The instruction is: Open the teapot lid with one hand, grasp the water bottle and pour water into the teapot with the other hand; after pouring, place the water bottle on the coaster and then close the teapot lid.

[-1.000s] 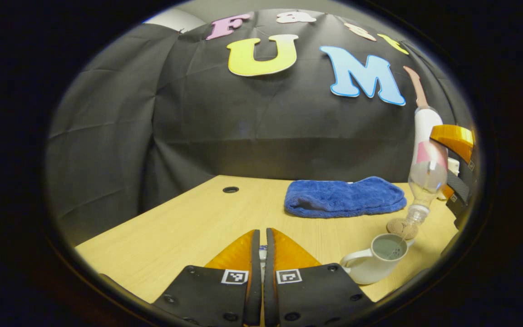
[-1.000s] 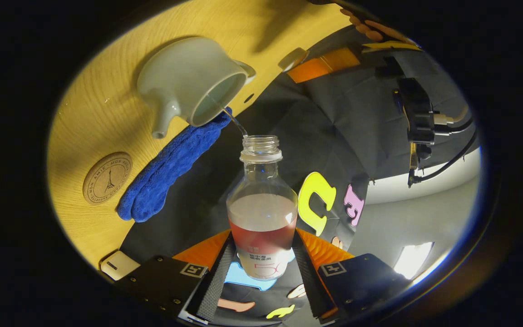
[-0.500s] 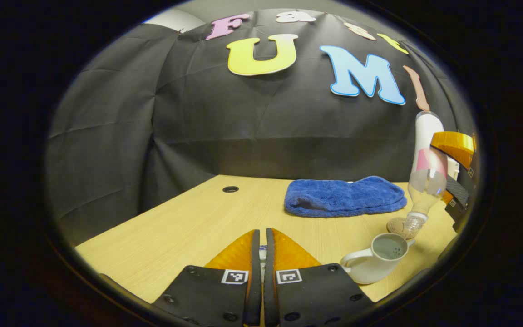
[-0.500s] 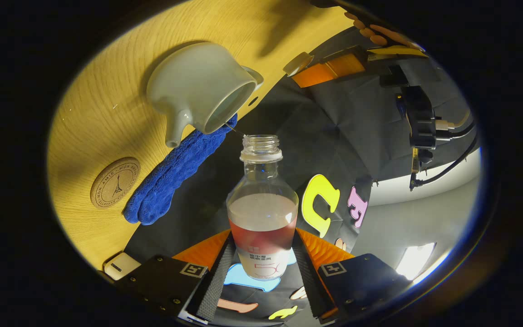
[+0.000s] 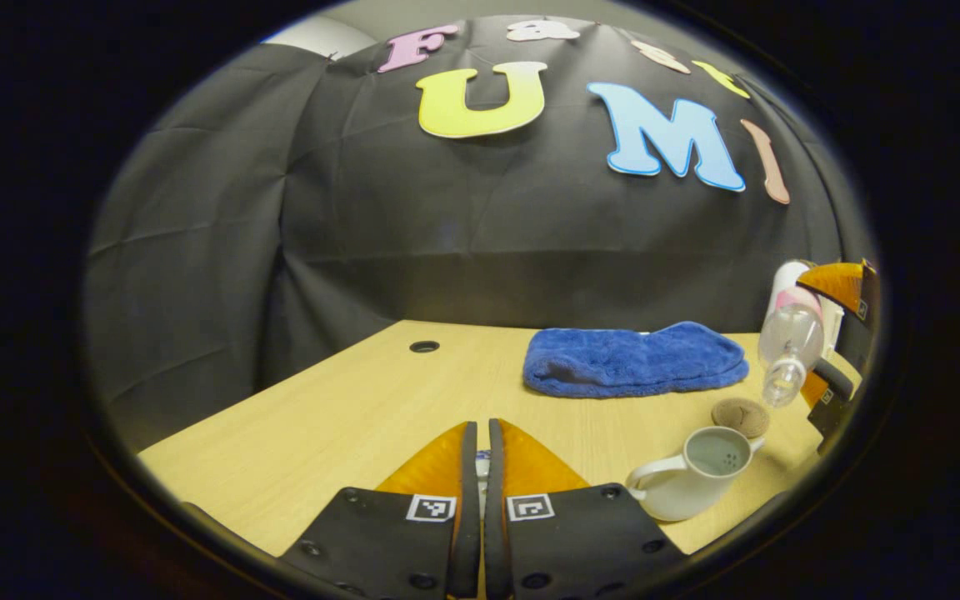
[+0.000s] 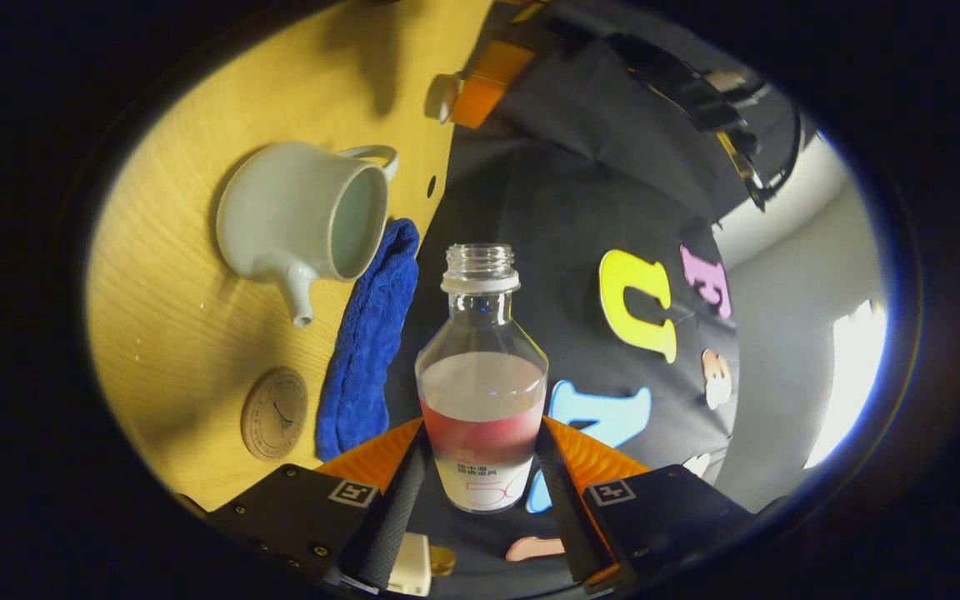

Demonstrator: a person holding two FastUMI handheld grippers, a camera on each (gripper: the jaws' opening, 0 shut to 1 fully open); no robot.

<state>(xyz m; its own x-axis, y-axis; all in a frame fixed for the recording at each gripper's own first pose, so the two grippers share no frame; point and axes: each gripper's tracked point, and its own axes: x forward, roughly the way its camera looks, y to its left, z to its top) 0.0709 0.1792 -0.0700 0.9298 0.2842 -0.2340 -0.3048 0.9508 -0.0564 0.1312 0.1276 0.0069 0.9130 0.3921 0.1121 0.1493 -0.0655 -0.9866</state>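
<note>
On the pale wooden table (image 6: 155,275), upper left of the right gripper view, sits our open white ceramic teapot (image 6: 297,218). Our right claw (image 6: 480,492) clamps the clear plastic water bottle (image 6: 482,375); we should right it gently, then lower it onto the round cork coaster (image 6: 274,414), lower left. Its printing is unreadable. Our left claw (image 5: 477,475) looks pinched nearly shut.

I am looking into a small recording booth, not a lived-in room. Black cloth (image 5: 463,225), creased and hung as a wall, closes off the back and side of a pale wood-grain counter (image 5: 347,408) with a round cable hole (image 5: 423,347), like an office desk. On it sit a few household props: a white teapot (image 5: 688,473), a folded blue towel (image 5: 630,360) and a round cork coaster (image 5: 741,414). A plain light wall (image 6: 788,350) shows past the cloth.
</note>
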